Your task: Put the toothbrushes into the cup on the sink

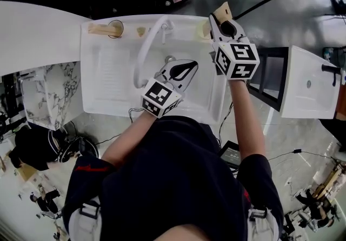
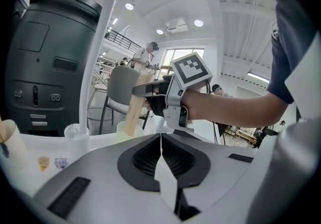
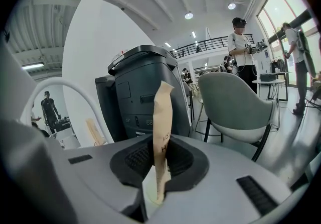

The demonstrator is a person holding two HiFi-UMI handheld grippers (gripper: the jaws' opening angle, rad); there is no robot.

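My right gripper (image 1: 218,17) pinches a wrapped toothbrush (image 3: 162,132) over the one-o'clock cup (image 2: 125,129), not yet dropped. My left gripper (image 1: 186,67) is pressed together, empty.

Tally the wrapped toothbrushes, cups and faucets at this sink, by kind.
Wrapped toothbrushes: 2
Cups: 2
Faucet: 1
Total: 5
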